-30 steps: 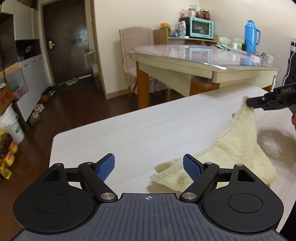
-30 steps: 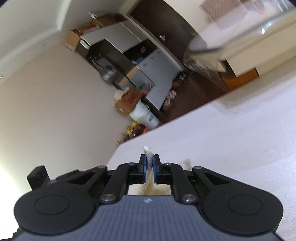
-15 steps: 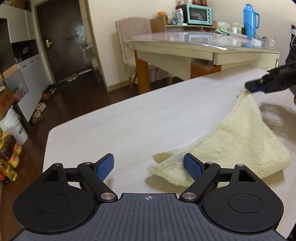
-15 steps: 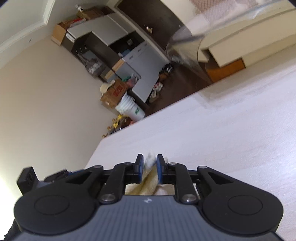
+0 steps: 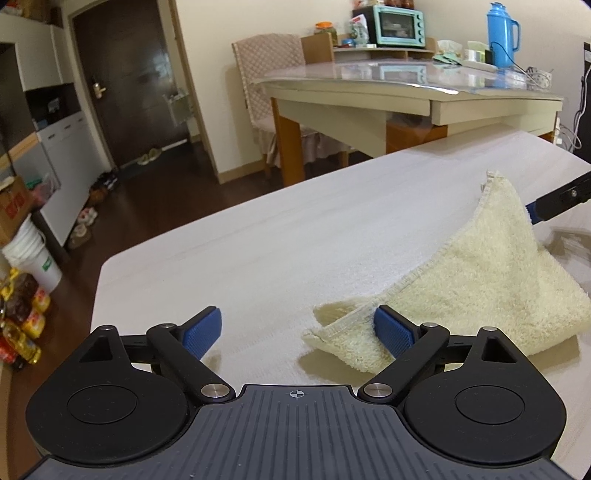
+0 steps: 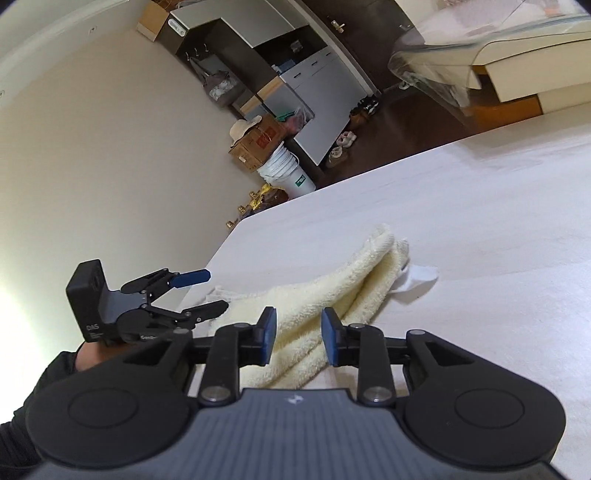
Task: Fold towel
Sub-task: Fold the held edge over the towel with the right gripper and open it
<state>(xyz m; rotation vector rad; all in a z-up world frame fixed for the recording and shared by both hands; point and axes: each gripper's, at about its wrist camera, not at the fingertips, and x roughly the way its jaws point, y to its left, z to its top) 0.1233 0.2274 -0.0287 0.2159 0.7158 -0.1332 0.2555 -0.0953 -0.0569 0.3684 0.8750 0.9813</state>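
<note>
Blue ribbed fingers [image 6: 266, 334] beside fluffy cream towel [image 6: 325, 288]

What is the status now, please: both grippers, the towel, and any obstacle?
Left gripper open, opening wider, nothing held. Right gripper opening, fingers off the towel. Towel lies loosely folded on white table. Nothing in the way.

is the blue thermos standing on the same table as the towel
No, the blue thermos stands on the glass-topped dining table behind, while the towel lies on the nearer white table.
</note>
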